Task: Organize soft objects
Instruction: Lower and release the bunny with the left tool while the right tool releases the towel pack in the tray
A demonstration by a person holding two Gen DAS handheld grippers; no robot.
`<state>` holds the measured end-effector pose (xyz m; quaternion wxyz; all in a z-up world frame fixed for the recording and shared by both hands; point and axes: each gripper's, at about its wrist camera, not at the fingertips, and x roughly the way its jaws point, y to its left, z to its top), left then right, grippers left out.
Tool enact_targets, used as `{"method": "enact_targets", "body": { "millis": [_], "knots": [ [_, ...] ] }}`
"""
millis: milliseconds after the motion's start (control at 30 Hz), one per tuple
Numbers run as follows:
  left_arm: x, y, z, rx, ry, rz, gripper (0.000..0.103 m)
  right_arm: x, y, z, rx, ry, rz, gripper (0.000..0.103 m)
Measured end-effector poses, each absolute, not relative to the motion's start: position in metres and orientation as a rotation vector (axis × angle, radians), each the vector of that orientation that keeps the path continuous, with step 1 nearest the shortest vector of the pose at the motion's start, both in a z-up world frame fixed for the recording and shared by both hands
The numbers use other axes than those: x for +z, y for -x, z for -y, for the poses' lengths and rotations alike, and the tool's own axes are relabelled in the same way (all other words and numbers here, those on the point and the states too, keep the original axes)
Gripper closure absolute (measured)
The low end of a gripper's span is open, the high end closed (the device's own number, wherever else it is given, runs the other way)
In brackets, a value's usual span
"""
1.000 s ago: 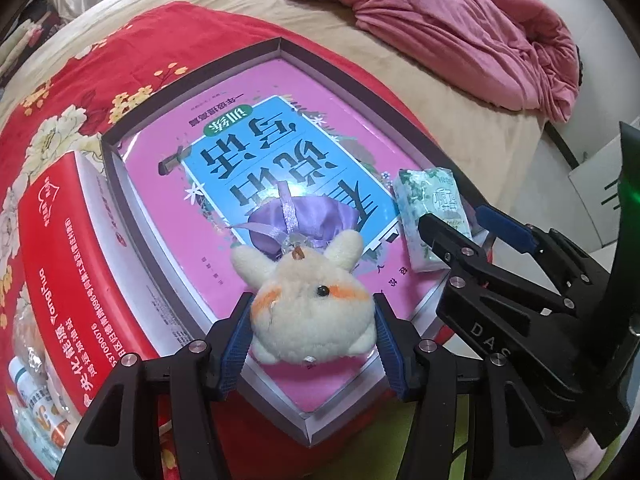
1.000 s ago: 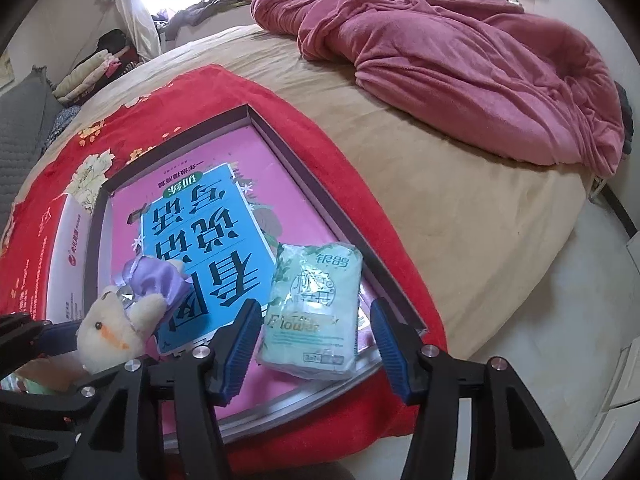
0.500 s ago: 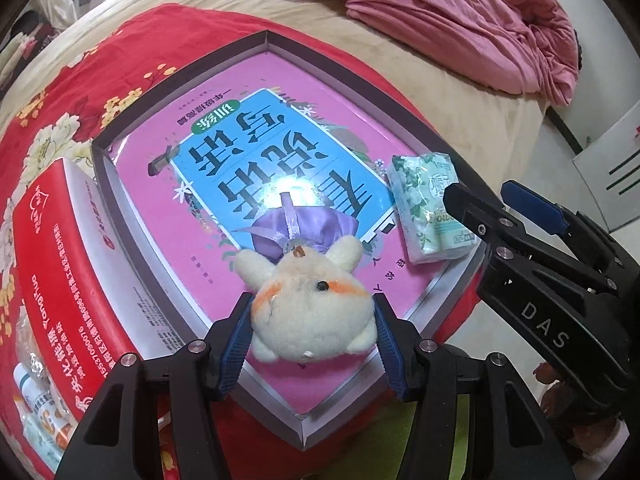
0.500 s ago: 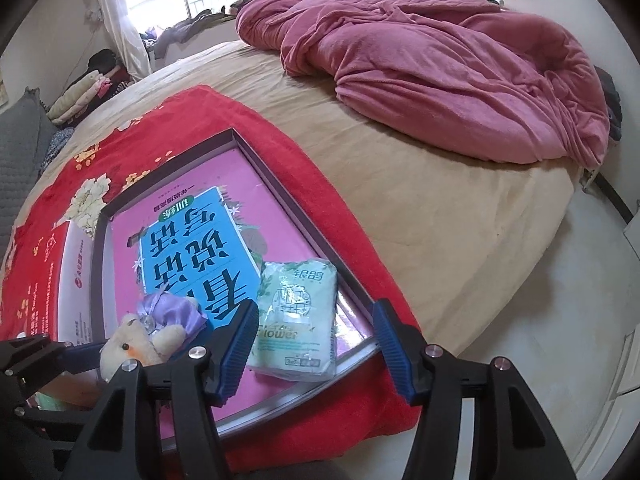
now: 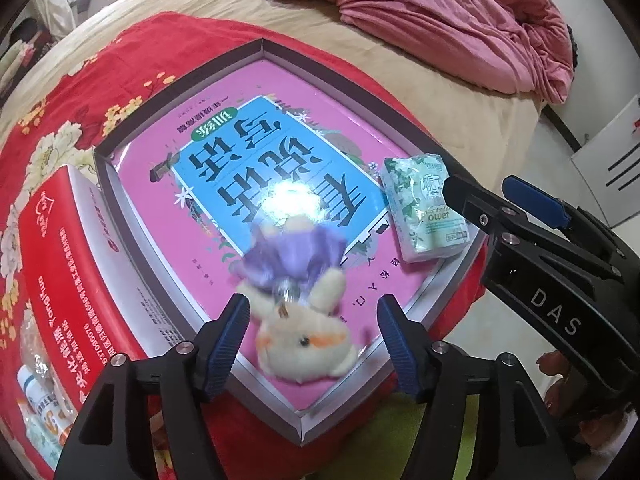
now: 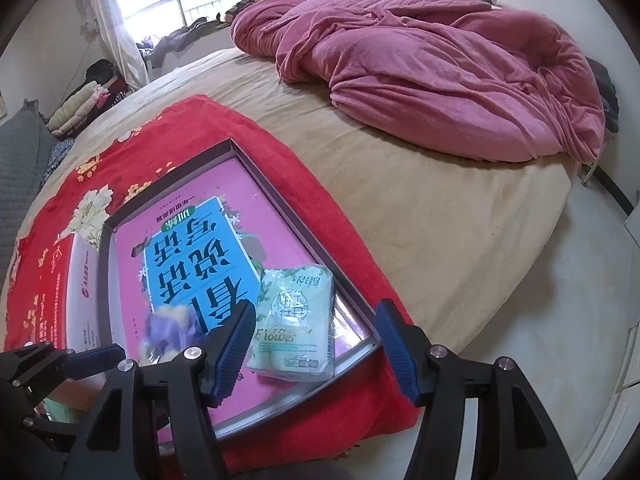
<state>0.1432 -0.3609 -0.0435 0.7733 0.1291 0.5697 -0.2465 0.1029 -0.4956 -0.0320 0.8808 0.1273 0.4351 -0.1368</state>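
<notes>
Two wrist views over a bed (image 6: 420, 208) whose tan sheet carries a crumpled pink blanket (image 6: 440, 68) at the far side and a red flowered cloth (image 5: 100, 92) nearer the cameras. On the cloth lies a shallow grey-rimmed tray (image 5: 264, 46), its floor covered by a pink book (image 5: 224, 112) with a blue title panel.

Left tongs (image 5: 314, 338): the blue-padded jaws are spreading at this moment. A cream plush rabbit (image 5: 306, 346) with orange cheeks lies between them on the book near the tray's near corner; a gap shows at each pad, so the pads do not press on it. The rabbit and the purple fabric pouch (image 5: 294, 254) attached above its head are blurred.

Right tongs (image 6: 316, 344): these jaws are likewise spreading. A pale green tissue pack (image 6: 298, 320) printed "Flower" lies flat between them at the tray's right-hand rim. The left pad stands just beside the pack; whether it touches cannot be told, and the right pad stands clear of it. In the left wrist view the right tongs (image 5: 500, 204) reach over the pack (image 5: 424, 208) from the right.

Left of the tray stands a red and white carton (image 5: 60, 264), with small bottles (image 5: 36, 400) beside it. Fingers of a hand (image 5: 560, 376) show beneath the right tool.
</notes>
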Motion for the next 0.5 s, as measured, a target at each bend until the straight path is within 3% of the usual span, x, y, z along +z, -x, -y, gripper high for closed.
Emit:
{"method": "enact_targets", "body": {
  "millis": [500],
  "knots": [
    [-0.017, -0.129, 0.343, -0.532, -0.248, -1.167, 0.029, -0.015, -0.096, 0.488, -0.276, -0.254, -0.881, 0.037]
  ]
}}
